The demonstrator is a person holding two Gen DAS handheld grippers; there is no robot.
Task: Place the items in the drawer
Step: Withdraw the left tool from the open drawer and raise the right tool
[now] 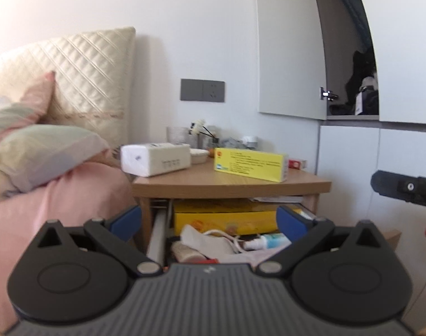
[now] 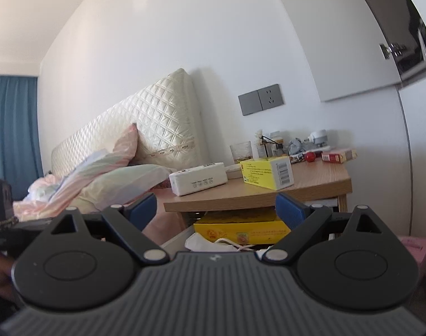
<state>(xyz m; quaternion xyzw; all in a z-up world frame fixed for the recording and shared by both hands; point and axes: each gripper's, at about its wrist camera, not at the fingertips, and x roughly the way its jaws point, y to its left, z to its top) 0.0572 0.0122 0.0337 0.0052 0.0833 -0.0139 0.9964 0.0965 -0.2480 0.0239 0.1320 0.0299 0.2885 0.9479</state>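
Observation:
A wooden nightstand (image 1: 232, 186) (image 2: 319, 186) carries a yellow box (image 1: 250, 163) (image 2: 266, 172) and a white tissue pack (image 1: 155, 158) (image 2: 197, 179). Its drawer (image 1: 156, 233) (image 2: 173, 242) is pulled open and holds a yellow carton (image 1: 224, 218) (image 2: 241, 231), a white mask, a cable and a small spray bottle (image 1: 264, 242). My left gripper (image 1: 208, 221) is open and empty, in front of the drawer. My right gripper (image 2: 215, 210) is open and empty, in front of the nightstand edge. Part of the right gripper shows in the left wrist view (image 1: 403, 187).
A bed with pink bedding (image 1: 58, 204) and pillows lies left of the nightstand. Small clutter stands at the back of the top: a glass (image 2: 241, 151), bottles, a red ball (image 2: 310, 156), a red pack (image 2: 337, 155). White cabinet doors (image 1: 350, 156) stand to the right.

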